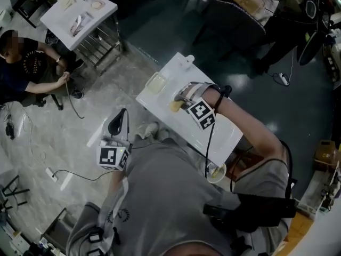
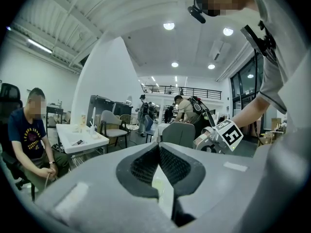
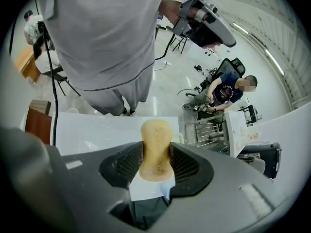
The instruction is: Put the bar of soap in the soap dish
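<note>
The bar of soap (image 3: 155, 136), pale yellow and rounded, stands up between the pads of my right gripper (image 3: 155, 148), which is shut on it. In the head view the right gripper (image 1: 179, 101) points steeply down over the white table (image 1: 224, 135), holding the soap (image 1: 175, 106) near the table's left edge. The soap dish (image 1: 155, 82), a translucent yellowish tray, lies on the table a little beyond and to the left of the soap. My left gripper (image 1: 118, 122) hangs off the table's left side, over the floor. Its pads (image 2: 158, 149) meet at the tips with nothing between them.
A small white object (image 1: 187, 59) sits at the table's far end. A round bowl (image 1: 216, 172) shows by the table's near edge. Another white table (image 1: 80, 9) stands at the upper left, with a seated person (image 1: 21, 63) beside it. Cables trail across the floor.
</note>
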Available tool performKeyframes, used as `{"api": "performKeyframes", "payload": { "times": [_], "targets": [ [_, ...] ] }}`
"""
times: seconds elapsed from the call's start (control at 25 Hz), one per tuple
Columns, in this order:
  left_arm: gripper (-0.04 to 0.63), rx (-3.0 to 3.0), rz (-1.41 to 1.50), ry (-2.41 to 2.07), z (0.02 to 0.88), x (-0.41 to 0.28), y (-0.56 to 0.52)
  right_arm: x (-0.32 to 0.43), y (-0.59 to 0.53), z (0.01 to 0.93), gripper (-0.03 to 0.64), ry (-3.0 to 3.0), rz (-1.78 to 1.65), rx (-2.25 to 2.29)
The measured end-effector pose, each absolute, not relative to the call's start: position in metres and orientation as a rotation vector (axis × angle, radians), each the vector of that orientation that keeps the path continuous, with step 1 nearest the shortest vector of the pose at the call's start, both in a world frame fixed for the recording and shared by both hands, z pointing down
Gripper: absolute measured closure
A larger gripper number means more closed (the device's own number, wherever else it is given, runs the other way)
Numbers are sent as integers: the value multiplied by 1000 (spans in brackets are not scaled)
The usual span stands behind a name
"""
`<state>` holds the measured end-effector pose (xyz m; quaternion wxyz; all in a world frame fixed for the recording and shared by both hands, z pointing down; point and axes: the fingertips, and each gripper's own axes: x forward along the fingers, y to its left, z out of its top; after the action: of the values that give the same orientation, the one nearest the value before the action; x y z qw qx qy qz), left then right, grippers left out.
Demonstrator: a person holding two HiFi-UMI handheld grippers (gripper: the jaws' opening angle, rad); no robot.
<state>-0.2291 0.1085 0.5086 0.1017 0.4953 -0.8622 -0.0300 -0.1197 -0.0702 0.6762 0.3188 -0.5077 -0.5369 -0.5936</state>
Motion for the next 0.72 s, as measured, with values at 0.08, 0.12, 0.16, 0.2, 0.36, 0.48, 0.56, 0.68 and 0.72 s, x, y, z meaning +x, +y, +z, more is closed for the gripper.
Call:
{"api": "performKeyframes", "payload": {
  "times": [0.08, 0.12, 0.16, 0.2, 0.36, 0.48, 0.56, 0.68, 0.72],
  "targets": [
    [598, 1447, -95, -2547, 511, -230, 111, -130, -70, 680, 442, -1410, -1564, -1344],
    [598, 1438, -97, -2548, 512, -231, 113, -135, -69, 682, 442, -1411, -1564, -1347],
    [598, 1427, -99, -2551, 513, -233, 114, -141, -69, 684, 442, -1412, -1565, -1351],
    [598, 1413, -101, -2555, 514, -235, 115, -146, -69, 686, 442, -1410, -1568, -1357],
    [598, 1366, -104, -2581, 513, -243, 119, -169, -67, 694, 442, -1401, -1585, -1381],
    [598, 1342, -97, -2603, 515, -249, 123, -186, -65, 703, 442, -1396, -1588, -1405],
    [598, 1310, -101, -2611, 518, -253, 126, -196, -62, 710, 442, -1389, -1590, -1426],
    [598, 1253, -115, -2620, 520, -257, 132, -211, -59, 721, 442, -1375, -1597, -1454],
    [598, 1235, -116, -2625, 521, -259, 134, -216, -59, 725, 442, -1369, -1600, -1462]
  ]
}}
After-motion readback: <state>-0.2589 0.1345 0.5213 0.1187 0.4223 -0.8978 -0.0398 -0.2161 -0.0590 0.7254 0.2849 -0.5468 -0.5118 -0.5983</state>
